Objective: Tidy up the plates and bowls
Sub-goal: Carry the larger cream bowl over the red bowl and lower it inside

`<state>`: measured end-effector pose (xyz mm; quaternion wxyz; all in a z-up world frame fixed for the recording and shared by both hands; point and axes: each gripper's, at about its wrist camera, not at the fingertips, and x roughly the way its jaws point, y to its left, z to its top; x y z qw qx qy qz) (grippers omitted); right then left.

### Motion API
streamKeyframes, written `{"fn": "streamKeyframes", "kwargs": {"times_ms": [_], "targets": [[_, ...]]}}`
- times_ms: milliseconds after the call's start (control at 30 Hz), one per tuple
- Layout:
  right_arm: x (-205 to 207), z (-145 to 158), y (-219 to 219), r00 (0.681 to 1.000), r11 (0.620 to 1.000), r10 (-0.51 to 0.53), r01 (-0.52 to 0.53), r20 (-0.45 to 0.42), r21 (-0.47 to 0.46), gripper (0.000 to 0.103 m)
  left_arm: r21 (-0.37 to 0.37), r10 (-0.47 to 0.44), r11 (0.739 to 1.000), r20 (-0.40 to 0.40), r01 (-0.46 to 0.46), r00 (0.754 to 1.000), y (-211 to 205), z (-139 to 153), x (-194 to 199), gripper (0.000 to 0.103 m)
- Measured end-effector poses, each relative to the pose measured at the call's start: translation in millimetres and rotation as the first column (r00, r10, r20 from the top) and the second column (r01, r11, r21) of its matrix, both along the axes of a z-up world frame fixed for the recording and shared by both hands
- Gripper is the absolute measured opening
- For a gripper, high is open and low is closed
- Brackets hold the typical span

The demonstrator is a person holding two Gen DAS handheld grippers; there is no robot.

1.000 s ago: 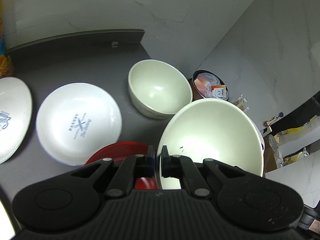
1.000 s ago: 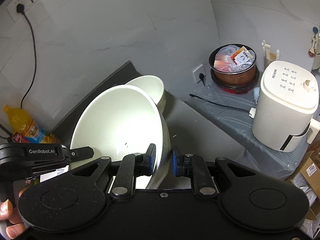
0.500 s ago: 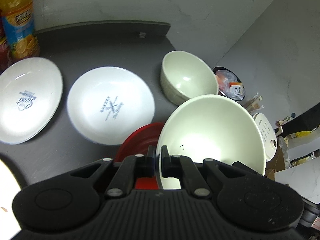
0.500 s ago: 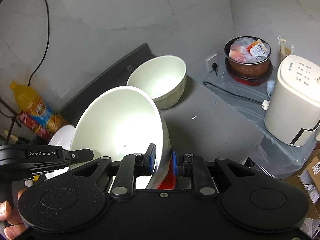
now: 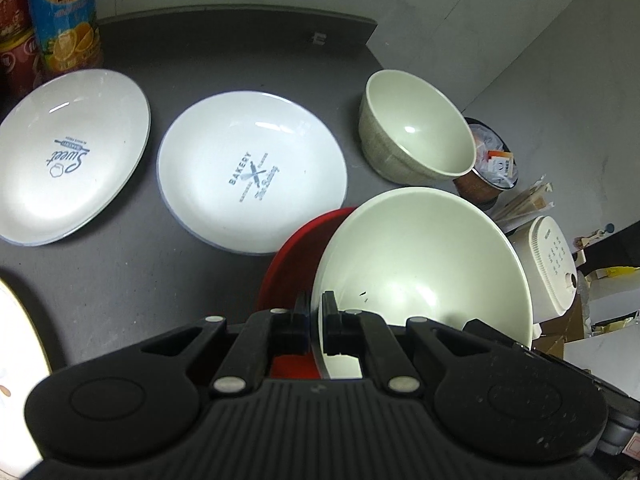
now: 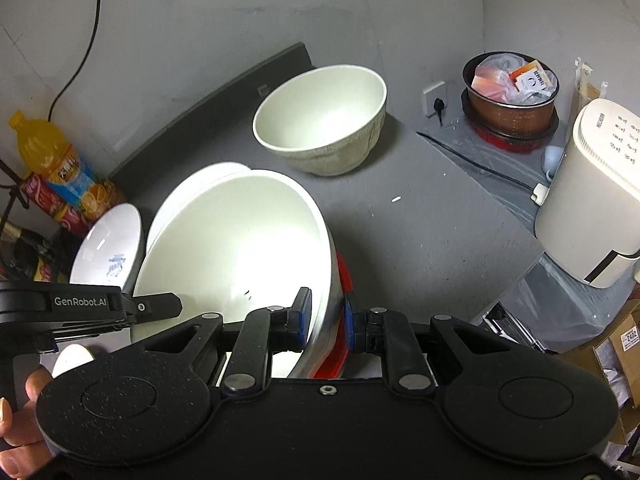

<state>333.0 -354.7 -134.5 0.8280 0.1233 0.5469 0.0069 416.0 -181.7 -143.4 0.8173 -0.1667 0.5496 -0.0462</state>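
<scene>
A large cream bowl is held in the air by both grippers. My left gripper is shut on its left rim. My right gripper is shut on its right rim, where the bowl shows from the other side. A red plate lies on the dark table under the bowl, partly hidden. A second, smaller cream bowl stands upright at the table's far right, and shows in the right wrist view. Two white plates lie on the table, "BAKERY" and "Sweet".
An orange juice bottle and red cans stand at the table's back left. Off the table's right edge are a pot of packets, a white appliance and a cable. Another white plate's edge shows at lower left.
Both grippers have lifted and pulled back with the large bowl. More of the table, the plates and the bottle have come into view.
</scene>
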Motion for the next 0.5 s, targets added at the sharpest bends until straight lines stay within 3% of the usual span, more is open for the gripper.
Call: {"fn": "streamKeyframes", "kwargs": {"times_ms": [367, 500], "targets": [[5.1, -1.3, 9.0, 0.997, 0.994, 0.079, -0.078, 0.016, -0.070, 0.020, 0.017, 0.032, 0.999, -0.064, -0.031, 0.997, 5.8, -19.9, -4.4, 0.007], [1.9, -0.6, 16.4, 0.992, 0.984, 0.125, -0.123, 0.009, -0.126, 0.021, 0.018, 0.030, 0.999, -0.050, -0.029, 0.998, 5.6, -19.7, -5.8, 0.007]]}}
